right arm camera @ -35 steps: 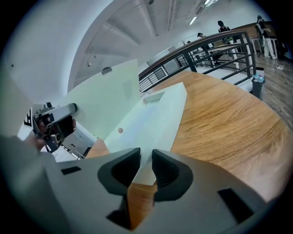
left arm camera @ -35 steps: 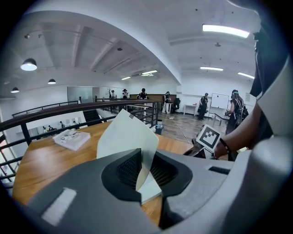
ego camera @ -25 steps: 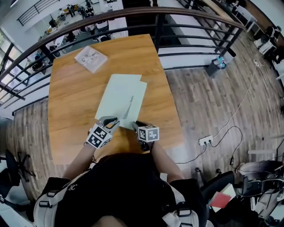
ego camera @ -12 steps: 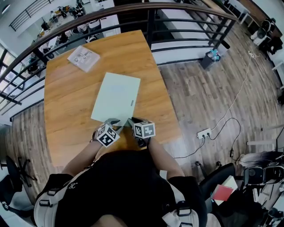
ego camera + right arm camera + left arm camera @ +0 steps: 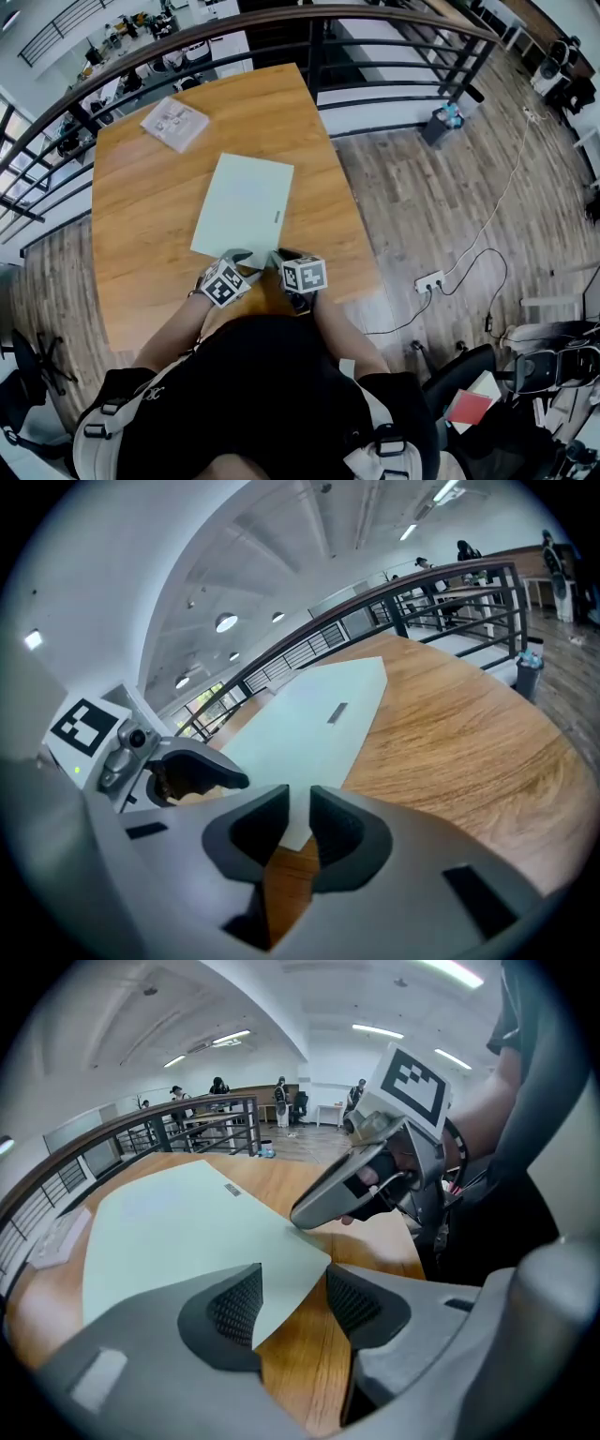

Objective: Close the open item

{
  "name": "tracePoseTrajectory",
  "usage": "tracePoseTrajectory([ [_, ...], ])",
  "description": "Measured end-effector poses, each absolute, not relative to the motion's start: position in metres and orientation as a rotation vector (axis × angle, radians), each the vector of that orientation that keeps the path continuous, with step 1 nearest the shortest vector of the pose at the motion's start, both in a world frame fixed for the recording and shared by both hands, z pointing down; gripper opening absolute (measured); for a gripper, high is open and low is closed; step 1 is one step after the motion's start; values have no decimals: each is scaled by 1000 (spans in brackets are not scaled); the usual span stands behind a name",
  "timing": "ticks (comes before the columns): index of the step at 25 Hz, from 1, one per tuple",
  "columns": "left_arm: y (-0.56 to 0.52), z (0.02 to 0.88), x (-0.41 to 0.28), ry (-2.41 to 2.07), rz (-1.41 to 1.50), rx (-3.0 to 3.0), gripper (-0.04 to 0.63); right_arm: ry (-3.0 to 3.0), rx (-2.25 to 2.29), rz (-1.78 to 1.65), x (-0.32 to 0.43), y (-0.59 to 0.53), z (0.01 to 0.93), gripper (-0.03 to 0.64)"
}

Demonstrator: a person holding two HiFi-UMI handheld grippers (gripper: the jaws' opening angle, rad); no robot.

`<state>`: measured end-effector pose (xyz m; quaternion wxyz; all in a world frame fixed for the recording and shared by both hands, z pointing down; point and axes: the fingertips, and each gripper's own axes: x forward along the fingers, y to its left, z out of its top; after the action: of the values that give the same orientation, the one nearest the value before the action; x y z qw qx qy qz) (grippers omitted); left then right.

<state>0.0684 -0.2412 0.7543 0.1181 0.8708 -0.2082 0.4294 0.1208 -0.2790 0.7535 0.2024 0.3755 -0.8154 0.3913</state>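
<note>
Wooden worktop; we judge folder light, floppy: pinch lower edge; left hand-held gripper opening round its corner, right hand-held gripper barely apart.

Folder: flat on the bench, about mid-bench.
Packet: on the bench, behind and left of the folder, well apart.
Railing: behind the folder, past the bench's far edge.
Power strip: on the floor, right of the folder, off the bench.
</note>
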Motion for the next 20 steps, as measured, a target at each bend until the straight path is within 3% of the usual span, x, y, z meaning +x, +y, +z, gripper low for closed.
tracePoseTrajectory([
  [2, -242, 754, 69, -600, 1243, 2532, 204, -2247, 1085, 1037, 131, -281, 750, 6],
  [12, -243, 724, 63, -641, 1093, 2567, 209, -2369, 1196, 883, 146, -303, 687, 6],
  [20, -266, 641, 49, -817, 529, 2586, 204, -2492, 1189, 791, 136, -320, 647, 6],
])
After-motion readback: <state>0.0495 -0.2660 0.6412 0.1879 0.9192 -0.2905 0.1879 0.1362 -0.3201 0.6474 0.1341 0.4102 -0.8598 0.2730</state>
